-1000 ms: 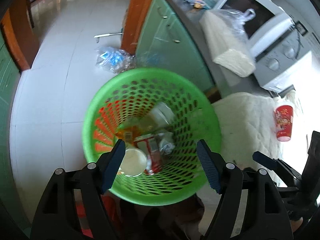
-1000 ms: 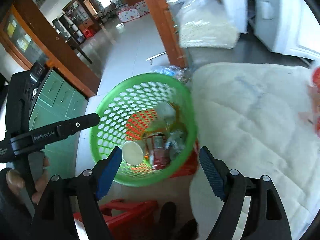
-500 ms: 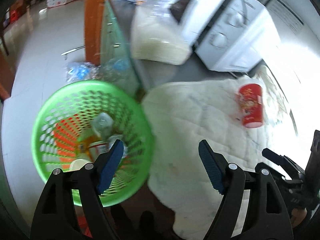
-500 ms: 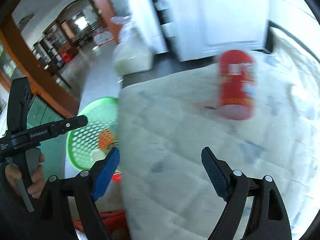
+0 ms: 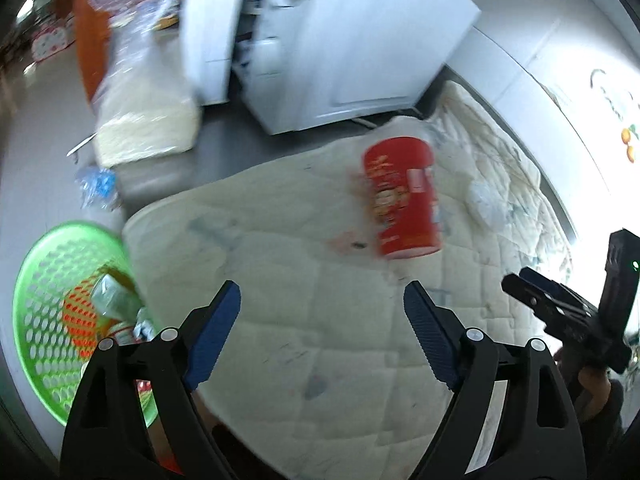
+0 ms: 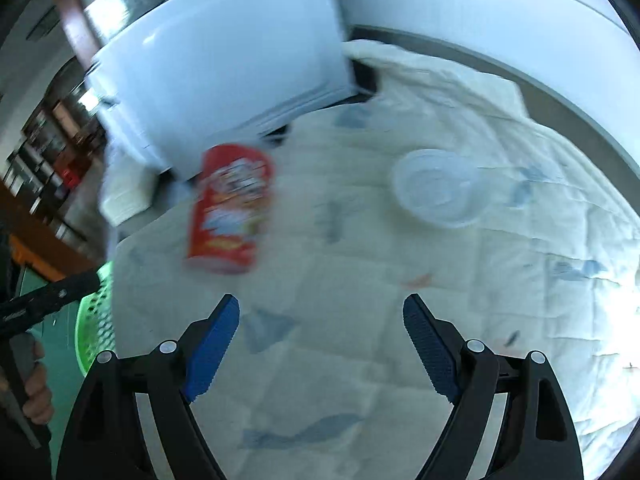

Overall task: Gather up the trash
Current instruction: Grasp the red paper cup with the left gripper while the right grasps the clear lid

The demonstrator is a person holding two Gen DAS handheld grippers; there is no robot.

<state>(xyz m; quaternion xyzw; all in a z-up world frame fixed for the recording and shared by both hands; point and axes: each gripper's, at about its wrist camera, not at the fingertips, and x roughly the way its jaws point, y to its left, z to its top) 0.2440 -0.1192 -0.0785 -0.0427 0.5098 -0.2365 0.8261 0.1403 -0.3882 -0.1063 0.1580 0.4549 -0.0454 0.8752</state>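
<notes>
A red paper cup (image 5: 404, 200) printed with white and yellow cartoon graphics stands on a cream quilted cloth (image 5: 288, 320) stitched in a square grid and marked with faded blue-grey blotches and a small orange smudge. A clear, colourless plastic lid (image 6: 438, 186) lies on the same cloth. The bright green plastic basket (image 5: 36, 280) is pierced all over with rows of oval holes, through which orange-red shows; inside sit pale green, white and red wrappers. Behind stands a plain white boxy appliance (image 5: 340, 48). Both grippers are black with ribbed blue pads (image 5: 214, 328), and the white wall carries a small orange fruit motif (image 5: 628, 142)
</notes>
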